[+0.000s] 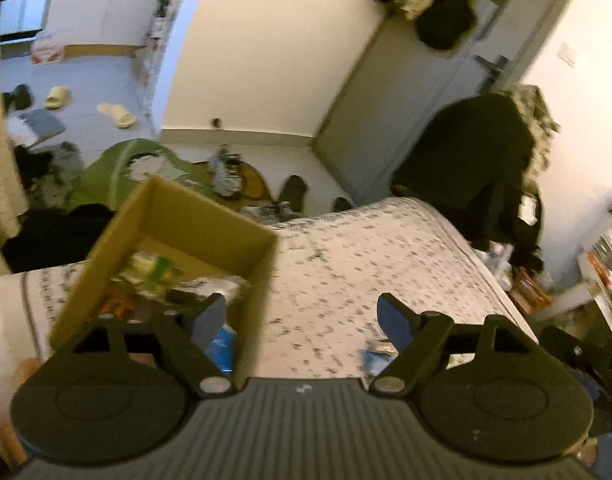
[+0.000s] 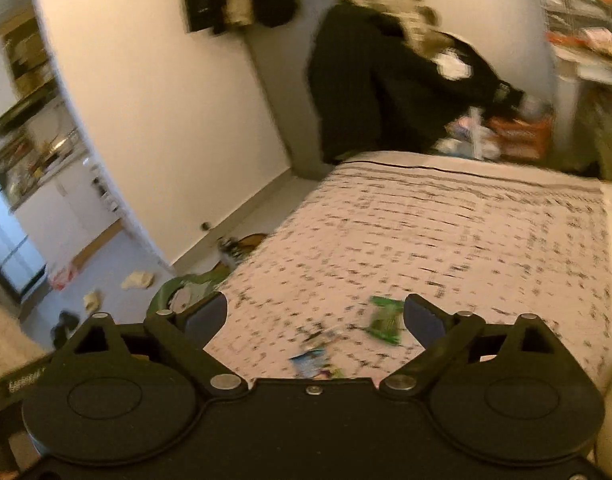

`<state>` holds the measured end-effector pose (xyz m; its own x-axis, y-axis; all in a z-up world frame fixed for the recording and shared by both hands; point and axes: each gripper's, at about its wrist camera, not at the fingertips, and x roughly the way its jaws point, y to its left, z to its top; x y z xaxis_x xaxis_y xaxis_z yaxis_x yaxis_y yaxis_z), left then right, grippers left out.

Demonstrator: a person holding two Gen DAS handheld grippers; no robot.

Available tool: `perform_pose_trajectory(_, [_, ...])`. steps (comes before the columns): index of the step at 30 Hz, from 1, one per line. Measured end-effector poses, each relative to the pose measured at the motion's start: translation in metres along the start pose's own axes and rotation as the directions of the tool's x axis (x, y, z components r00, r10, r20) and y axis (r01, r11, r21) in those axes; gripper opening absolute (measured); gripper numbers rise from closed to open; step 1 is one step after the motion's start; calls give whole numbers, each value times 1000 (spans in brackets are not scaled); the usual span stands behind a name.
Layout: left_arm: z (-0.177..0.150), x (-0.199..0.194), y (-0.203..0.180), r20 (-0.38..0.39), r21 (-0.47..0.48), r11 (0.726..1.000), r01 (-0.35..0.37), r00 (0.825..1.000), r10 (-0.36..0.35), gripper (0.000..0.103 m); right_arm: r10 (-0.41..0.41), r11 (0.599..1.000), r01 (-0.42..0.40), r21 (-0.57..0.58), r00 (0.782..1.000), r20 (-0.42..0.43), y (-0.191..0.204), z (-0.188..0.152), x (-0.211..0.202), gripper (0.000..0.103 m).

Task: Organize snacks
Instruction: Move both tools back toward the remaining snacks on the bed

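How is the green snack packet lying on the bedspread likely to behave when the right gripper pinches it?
The green snack packet looks like a thin, flat wrapper, so it is probably light and floppy. It lies on a soft bedspread, so it may sink or slide when pressed. The right gripper is open and empty.

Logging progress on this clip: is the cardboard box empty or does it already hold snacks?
Not empty. The open cardboard box on the bed holds several blurred packets; how many, I cannot tell.

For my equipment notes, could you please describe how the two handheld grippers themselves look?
The left gripper and right gripper match: black plastic linkage arms with silver pivot screws, round black discs on both sides, and blue pads on the fingers. The left body is ribbed grey.
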<state>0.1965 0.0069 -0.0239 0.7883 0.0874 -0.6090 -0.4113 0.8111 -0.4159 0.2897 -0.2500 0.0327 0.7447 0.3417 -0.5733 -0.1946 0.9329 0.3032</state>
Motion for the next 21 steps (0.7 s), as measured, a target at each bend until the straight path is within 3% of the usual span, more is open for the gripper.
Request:
perform_pose_trajectory(11, [-26, 33, -57, -47, 95, 992, 87, 995, -83, 81, -16, 996, 19, 87, 999, -38, -42, 0, 14, 94])
perform_pose_trajectory(17, [-40, 61, -73, -86, 103, 992, 68, 995, -59, 81, -34, 982, 58, 178, 991, -132, -66, -15, 42, 87])
perform_pose_trajectory(21, [-49, 83, -80, -125, 97, 994, 56, 991, -44, 78, -27, 980, 53, 190, 990, -136, -70, -16, 52, 87])
